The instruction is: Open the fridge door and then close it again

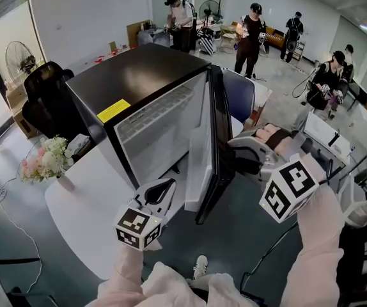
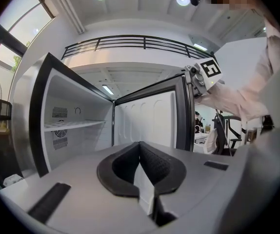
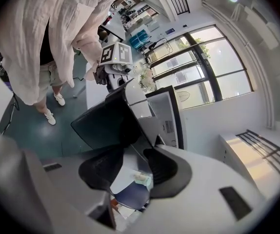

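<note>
A black mini fridge point(image 1: 139, 75) stands on a white table point(image 1: 81, 203) with its door point(image 1: 212, 146) swung wide open towards me. Its white inside point(image 2: 71, 111) with one shelf looks empty. My right gripper point(image 1: 234, 147) is at the door's outer face near the top free edge. In the right gripper view its jaws point(image 3: 132, 167) stand open, with the black door point(image 3: 101, 121) just beyond them; I cannot tell whether they touch it. My left gripper point(image 1: 167, 185) hangs in front of the open fridge, its pads point(image 2: 140, 147) together with nothing between them.
A vase of flowers point(image 1: 46, 158) sits on the table's left corner. A black office chair point(image 1: 46, 101) stands left of the fridge, with a blue chair point(image 1: 238, 94) and a recliner point(image 1: 266, 136) behind the door. Several people work at the back of the room.
</note>
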A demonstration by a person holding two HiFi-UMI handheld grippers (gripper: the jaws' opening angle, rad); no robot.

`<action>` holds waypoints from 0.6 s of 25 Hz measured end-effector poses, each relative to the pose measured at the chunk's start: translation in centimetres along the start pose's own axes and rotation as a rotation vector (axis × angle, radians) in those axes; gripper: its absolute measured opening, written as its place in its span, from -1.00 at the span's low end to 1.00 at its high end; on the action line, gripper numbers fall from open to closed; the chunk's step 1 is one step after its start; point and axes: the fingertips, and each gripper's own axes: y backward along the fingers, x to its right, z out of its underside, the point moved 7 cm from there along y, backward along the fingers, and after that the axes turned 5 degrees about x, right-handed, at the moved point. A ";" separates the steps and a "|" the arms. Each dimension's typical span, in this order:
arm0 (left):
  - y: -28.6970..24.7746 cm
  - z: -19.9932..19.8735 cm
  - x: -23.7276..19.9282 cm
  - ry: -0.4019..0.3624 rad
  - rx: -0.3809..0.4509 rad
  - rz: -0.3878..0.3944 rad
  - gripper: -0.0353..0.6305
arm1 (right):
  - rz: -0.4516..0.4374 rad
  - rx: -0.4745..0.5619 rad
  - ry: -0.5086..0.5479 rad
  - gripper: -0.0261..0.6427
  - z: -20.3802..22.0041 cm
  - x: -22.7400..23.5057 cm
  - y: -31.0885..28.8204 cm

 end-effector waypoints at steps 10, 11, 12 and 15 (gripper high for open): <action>-2.9 0.7 2.0 -0.006 -0.017 0.104 -0.86 | -0.048 -0.010 0.009 -0.47 1.9 -0.9 1.2; -3.1 0.7 2.1 -0.007 -0.018 0.109 -0.86 | -0.052 -0.013 0.011 -0.46 2.1 -0.9 1.3; -3.3 0.7 2.2 -0.008 -0.019 0.114 -0.86 | -0.055 -0.017 0.013 -0.46 2.4 -1.0 1.4; -4.0 0.6 2.9 -0.003 -0.016 0.143 -0.86 | -0.066 -0.028 0.010 -0.46 3.3 -1.2 2.1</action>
